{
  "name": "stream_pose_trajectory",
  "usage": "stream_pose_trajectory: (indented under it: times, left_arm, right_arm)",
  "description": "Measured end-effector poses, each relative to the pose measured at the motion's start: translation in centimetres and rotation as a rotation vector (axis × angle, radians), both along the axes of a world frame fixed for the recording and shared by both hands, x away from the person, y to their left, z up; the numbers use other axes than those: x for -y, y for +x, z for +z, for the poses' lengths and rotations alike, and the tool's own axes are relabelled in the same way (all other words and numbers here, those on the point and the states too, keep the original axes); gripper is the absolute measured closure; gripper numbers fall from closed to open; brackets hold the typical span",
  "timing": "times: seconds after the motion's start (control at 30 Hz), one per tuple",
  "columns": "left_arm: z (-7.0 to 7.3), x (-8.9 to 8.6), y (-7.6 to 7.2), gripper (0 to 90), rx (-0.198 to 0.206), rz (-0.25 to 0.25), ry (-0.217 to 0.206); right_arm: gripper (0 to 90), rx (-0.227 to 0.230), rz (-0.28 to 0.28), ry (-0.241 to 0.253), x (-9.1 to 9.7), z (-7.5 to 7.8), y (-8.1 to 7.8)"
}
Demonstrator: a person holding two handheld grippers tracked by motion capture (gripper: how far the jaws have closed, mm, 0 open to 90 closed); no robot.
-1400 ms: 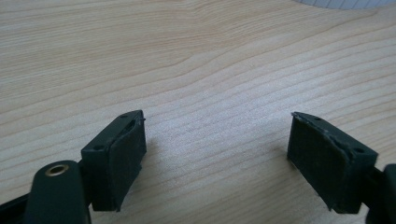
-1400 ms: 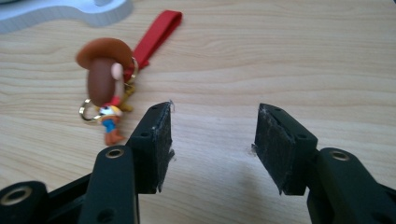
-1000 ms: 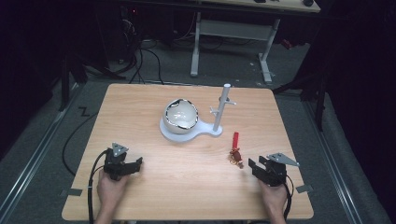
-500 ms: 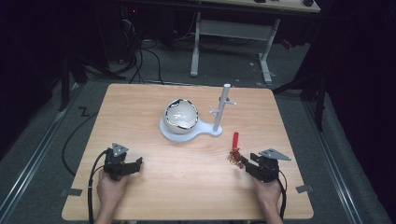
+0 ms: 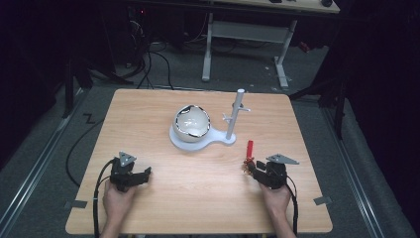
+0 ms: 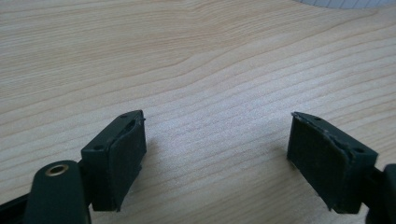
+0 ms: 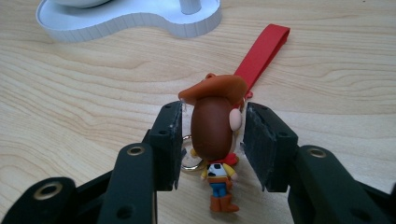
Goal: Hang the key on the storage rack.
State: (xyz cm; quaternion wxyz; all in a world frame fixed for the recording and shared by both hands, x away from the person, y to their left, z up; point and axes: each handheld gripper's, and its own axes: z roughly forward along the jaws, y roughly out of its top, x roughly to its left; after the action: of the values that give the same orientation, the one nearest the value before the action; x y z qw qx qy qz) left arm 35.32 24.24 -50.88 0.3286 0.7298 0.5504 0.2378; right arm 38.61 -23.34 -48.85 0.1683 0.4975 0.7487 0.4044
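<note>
the right gripper (image 7: 212, 140) jaws have just been closing around the small cowboy figurine keychain with a red strap (image 7: 215, 135), pads not yet pressing. the left gripper (image 6: 217, 154) rests open on the light wooden table (image 6: 196, 56).

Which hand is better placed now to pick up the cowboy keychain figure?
The right. The right gripper already has the cowboy keychain figure between its fingers, which have just been closing, small gaps remaining. The left gripper rests open over bare table, far away.

Lab: dark room, floor cables (image 5: 148, 64), test table (image 5: 148, 114)
</note>
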Motion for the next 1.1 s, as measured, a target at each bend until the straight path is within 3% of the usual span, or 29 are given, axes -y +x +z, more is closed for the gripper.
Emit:
stream_pose_trajectory:
  times: [0.23,0.67,0.8,1.1]
  left_arm:
    - [0.0,0.0,0.0,19.9,0.000,0.000,0.002]
    - [0.0,0.0,0.0,20.0,0.000,0.000,0.003]
    - [0.0,0.0,0.0,20.0,0.000,0.000,0.003]
    - [0.0,0.0,0.0,20.0,0.000,0.001,0.002]
  right_arm:
    - [61.6,-0.031,0.007,-0.005,-0.3,-0.7,0.5]
    - [67.0,-0.026,0.024,-0.007,-0.4,-0.9,0.6]
    - [67.2,-0.012,0.026,-0.015,-0.4,-0.8,0.5]
    - [67.4,0.031,0.024,0.037,0.4,0.5,0.0]
